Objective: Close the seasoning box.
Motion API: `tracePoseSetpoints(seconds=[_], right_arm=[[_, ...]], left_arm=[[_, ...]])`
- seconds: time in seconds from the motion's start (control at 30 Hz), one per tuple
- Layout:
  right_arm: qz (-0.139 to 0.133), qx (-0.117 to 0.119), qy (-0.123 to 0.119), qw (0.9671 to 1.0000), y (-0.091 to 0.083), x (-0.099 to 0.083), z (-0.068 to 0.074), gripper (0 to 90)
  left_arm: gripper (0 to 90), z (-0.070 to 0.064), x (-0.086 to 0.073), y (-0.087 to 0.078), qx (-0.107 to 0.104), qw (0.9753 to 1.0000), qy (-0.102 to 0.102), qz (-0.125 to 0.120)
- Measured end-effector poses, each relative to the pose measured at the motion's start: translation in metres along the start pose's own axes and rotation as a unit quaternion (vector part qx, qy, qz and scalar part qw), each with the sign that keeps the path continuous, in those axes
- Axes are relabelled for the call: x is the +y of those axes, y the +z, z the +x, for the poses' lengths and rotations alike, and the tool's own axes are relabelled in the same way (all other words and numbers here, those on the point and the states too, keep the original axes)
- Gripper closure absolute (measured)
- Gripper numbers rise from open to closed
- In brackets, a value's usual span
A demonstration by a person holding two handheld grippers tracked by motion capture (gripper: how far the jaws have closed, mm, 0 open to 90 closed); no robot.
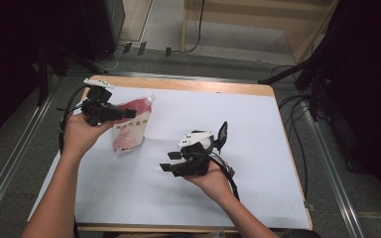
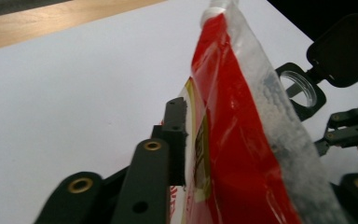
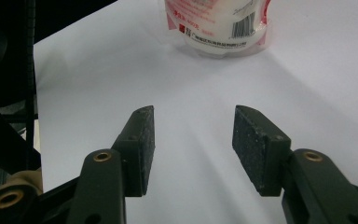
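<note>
Left gripper (image 1: 129, 113) clamped on the upper part of a red-and-white pouch (image 1: 129, 130); right gripper (image 1: 167, 161) empty, jaws spread.

Pouch stands upright on the white table cover (image 1: 258, 129), well ahead of the right gripper's jaws.

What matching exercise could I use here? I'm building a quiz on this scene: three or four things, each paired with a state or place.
Things:
1. left gripper
2. right gripper
3. red and white pouch
4. white sheet

States or places:
A. open, holding nothing
B. covers the wooden table top
C. shut on the pouch's upper part
D. stands upright on the sheet

Pairs: 1-C, 2-A, 3-D, 4-B
</note>
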State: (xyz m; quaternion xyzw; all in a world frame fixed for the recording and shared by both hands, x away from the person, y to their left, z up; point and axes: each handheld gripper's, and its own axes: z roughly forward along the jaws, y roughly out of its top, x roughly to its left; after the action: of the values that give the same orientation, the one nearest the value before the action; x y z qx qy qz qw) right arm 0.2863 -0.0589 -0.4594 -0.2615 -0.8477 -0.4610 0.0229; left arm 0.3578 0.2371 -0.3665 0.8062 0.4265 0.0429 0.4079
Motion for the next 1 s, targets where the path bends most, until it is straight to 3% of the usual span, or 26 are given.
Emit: tracePoseSetpoints(seconds=[0.53,0.8,1.0], right_arm=[[-0.008,-0.004,0.006,0.9999,-0.008,0.005,-0.005,49.5],[-0.011,-0.006,0.002,0.9999,-0.012,0.006,-0.005,50.0],[-0.016,-0.01,0.002,0.9998,-0.019,0.009,-0.008,52.7]], left_arm=[[58.0,0.0,-0.005,-0.015,-0.006,0.9999,-0.006,-0.01],[55.8,-0.003,-0.003,-0.025,-0.01,0.9999,0.0,-0.01],[52.2,-0.007,0.001,-0.037,-0.012,0.9998,-0.008,-0.01]])
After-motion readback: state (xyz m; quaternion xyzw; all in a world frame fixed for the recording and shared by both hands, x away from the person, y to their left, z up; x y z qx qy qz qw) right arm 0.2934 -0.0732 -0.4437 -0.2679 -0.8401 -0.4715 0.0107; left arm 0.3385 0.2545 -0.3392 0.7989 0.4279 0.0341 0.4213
